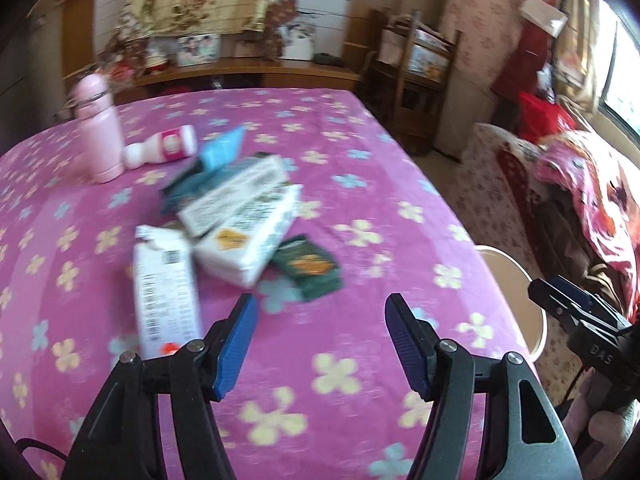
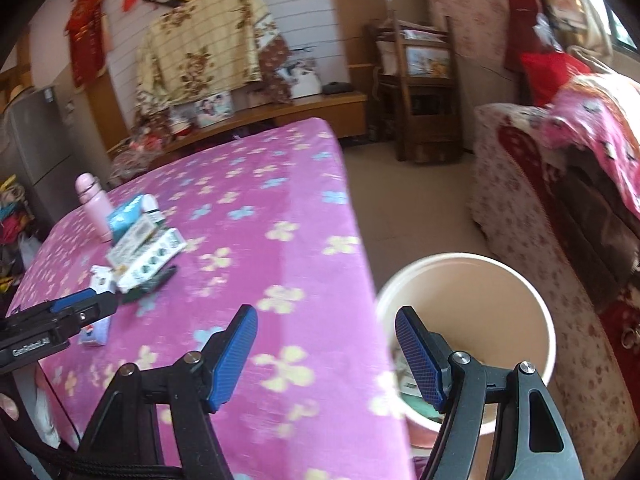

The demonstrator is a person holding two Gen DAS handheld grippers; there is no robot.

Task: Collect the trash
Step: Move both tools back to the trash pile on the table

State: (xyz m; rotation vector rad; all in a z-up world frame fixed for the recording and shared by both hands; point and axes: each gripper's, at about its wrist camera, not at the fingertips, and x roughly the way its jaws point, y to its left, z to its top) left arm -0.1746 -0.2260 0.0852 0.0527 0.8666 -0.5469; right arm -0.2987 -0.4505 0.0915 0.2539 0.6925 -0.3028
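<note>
A heap of trash lies on the pink flowered table [image 1: 360, 184]: white boxes [image 1: 244, 224], a white carton [image 1: 166, 292], a blue packet [image 1: 220, 154], a dark green packet [image 1: 310, 266] and a small white and pink bottle [image 1: 164, 148]. My left gripper [image 1: 320, 344] is open and empty, just in front of the heap. My right gripper [image 2: 326, 356] is open and empty, over the table's right edge beside a cream bucket [image 2: 532, 308] on the floor. The bucket holds some wrappers [image 2: 416, 396]. The heap also shows in the right wrist view [image 2: 144, 252].
A tall pink flask [image 1: 98, 128] stands upright at the table's far left, next to the small bottle. A covered sofa [image 2: 532, 208] stands to the right of the bucket. A wooden rack [image 2: 424, 92] and a low shelf [image 2: 280, 112] stand behind the table.
</note>
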